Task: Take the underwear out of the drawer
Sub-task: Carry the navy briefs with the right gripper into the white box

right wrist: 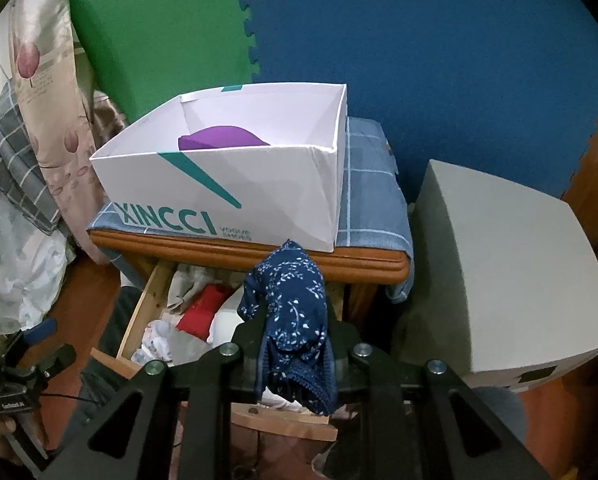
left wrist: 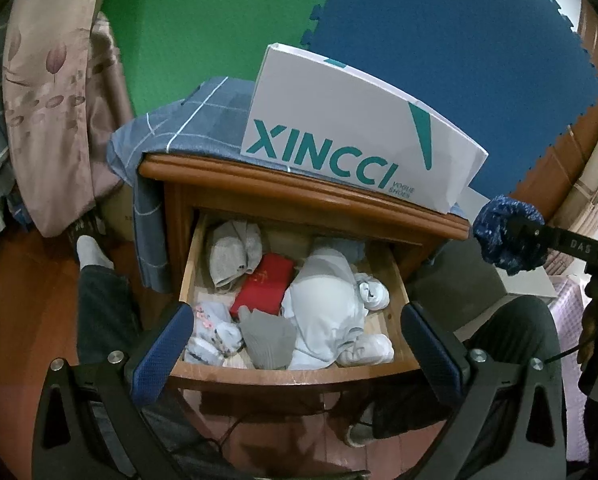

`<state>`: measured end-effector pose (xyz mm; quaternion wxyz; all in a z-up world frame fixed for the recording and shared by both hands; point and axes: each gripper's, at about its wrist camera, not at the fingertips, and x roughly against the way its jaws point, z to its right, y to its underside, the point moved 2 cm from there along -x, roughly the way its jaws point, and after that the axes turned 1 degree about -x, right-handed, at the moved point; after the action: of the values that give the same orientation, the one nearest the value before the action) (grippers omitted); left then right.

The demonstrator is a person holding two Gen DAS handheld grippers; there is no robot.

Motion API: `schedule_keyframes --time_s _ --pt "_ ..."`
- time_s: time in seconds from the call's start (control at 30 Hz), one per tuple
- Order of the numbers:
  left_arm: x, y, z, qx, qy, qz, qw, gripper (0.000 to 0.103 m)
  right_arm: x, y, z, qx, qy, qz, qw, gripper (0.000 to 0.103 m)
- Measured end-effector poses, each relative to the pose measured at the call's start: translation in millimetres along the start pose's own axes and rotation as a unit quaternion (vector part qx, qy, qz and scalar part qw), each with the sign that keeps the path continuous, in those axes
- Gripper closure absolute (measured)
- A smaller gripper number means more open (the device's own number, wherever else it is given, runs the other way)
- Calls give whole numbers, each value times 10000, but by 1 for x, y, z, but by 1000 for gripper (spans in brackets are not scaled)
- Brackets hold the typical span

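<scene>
Because the navy floral underwear is soft, light cloth, it bunches into a wad between the fingers of the right claw, which is clamped shut on it; a loose fold spills forward past the tips and the lacy hem droops beneath them. By my judgement it weighs next to nothing and cannot break, but limp fabric can slide out of a shallow pinch, so a hold deep in the bunched middle looks safer than one on the hem. Seen from the left wrist, the same wad rides lifted well off to the right of the left claw, clear of the drawer. That left claw hangs with its blue-padded fingers spread wide and holding nothing, the open drawer straight ahead between them, filled with grey and white garments and a red booklet. Ahead of and above the right claw stands a white shoebox on the nightstand, a purple item inside.
</scene>
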<state>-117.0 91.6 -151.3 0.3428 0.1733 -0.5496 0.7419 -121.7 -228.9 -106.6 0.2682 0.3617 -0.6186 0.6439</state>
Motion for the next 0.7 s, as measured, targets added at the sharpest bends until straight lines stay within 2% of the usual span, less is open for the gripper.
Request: schedule_keyframes --time_s 0.43,0.7 --pt "-2 4 -2 94 89 -76 9999 1 12 -17 -12 219 203 164 9994 82" --pt "1 4 -12 228 101 -46 9997 1 25 -46 -26 405 231 423 9980 82"
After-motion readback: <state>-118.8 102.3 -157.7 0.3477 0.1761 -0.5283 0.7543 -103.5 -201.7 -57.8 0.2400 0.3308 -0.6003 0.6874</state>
